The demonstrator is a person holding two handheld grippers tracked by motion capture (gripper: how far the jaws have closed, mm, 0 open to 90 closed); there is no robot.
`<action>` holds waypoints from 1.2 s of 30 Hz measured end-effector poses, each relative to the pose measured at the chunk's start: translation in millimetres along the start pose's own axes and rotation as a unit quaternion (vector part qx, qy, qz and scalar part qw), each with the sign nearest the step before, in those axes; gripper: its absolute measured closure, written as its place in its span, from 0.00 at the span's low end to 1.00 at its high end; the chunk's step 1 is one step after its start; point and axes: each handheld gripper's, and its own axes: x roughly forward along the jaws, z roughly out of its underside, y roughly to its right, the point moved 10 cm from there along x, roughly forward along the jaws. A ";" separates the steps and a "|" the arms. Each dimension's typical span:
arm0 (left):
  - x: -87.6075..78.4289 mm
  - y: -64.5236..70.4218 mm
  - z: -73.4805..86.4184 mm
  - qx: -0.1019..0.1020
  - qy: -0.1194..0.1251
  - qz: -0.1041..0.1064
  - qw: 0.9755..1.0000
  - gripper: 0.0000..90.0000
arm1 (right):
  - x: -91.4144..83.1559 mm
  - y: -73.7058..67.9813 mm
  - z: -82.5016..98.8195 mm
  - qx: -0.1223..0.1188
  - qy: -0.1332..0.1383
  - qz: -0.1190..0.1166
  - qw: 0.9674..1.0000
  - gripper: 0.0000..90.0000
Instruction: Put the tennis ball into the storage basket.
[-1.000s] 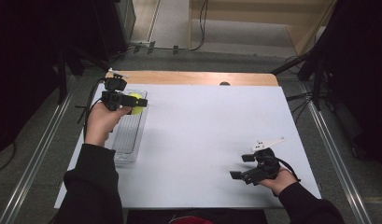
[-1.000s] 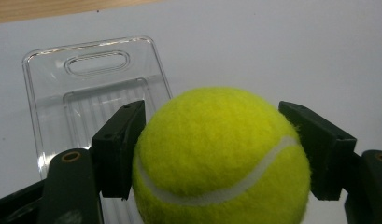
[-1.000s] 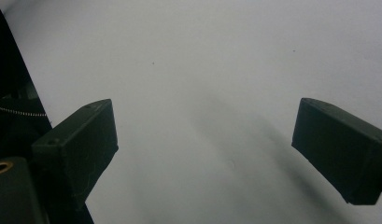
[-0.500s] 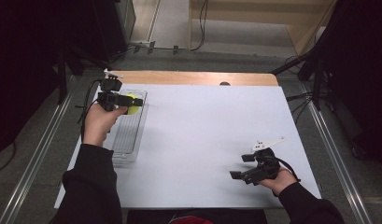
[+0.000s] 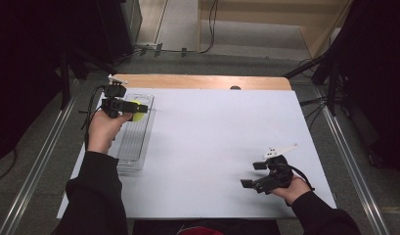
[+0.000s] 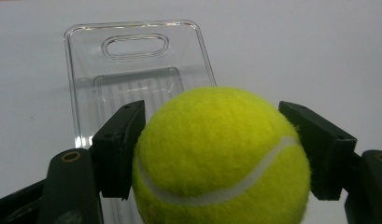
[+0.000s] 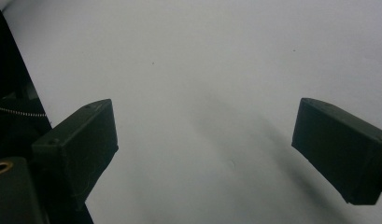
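I'm gripping tennis ball (image 6: pixel 221 158) in left gripper (image 5: pixel 139 108) over clear tray (image 5: pixel 139 142), far left | right gripper (image 5: pixel 251 175) idling open, near right | risk: ball bouncing or rolling off tray if I'm releasing high

A fuzzy, felt-like nap is shown by the yellow-green tennis ball (image 6: pixel 216 158), broken by a smooth pale seam. The tray (image 6: pixel 132 60) behind the ball is made of clear, glossy plastic with a ribbed floor. Matt black plastic is seen on the jaws of the left gripper (image 6: pixel 216 154) beside the ball. The table (image 5: pixel 212 142) under the tray is covered in a smooth, matt white sheet, with bare wood at its far edge.
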 end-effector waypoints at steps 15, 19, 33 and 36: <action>12.8 -11.2 7.9 -0.011 -0.010 -0.010 1.000 0.29 | -0.2 0.0 -0.2 -0.002 0.001 0.000 1.000 0.06; 16.7 -13.0 10.5 -0.015 -0.014 -0.012 1.000 0.29 | -0.3 0.0 -0.1 -0.002 0.001 0.000 1.000 0.06; 25.2 -15.4 15.3 -0.013 -0.025 -0.018 0.999 0.29 | -0.5 0.0 -0.2 -0.002 0.001 0.001 1.000 0.06; 26.9 -15.9 16.8 -0.016 -0.030 -0.016 0.999 0.29 | -0.5 0.0 0.0 -0.002 0.001 0.000 1.000 0.06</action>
